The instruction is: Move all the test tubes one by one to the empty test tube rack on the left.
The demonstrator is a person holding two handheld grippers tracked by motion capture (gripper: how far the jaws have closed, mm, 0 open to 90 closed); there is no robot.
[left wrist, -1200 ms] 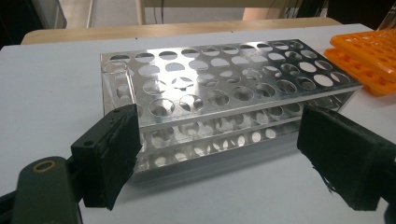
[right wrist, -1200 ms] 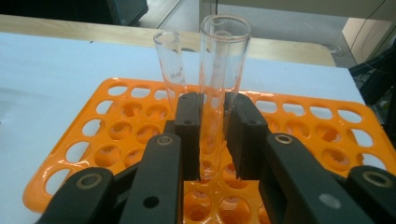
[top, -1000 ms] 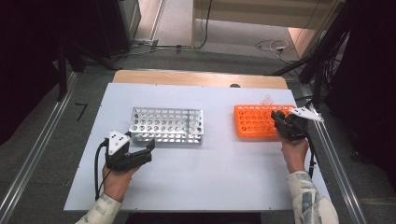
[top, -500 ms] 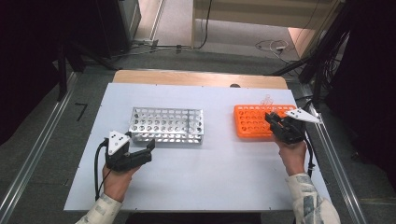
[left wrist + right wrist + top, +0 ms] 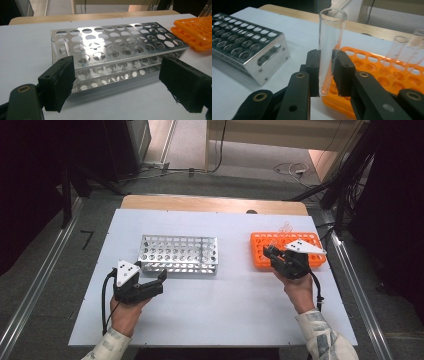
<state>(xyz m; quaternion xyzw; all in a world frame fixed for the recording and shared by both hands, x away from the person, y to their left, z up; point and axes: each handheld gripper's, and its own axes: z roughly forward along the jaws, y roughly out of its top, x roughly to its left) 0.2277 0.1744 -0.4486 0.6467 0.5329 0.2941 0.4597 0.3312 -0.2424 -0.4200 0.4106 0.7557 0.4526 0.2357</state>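
Right gripper view shows your right gripper (image 5: 325,72) clamped on a clear glass test tube (image 5: 330,45), held upright and lifted clear of the orange rack (image 5: 372,75) at the table's right edge, where at least two more tubes (image 5: 409,47) stand. One tube (image 5: 60,42) already sits in a corner hole of the metal rack (image 5: 117,50) mid-table. Your left gripper (image 5: 117,85) waits in front of that rack, jaws wide and empty. Most of the transfer looks undone.
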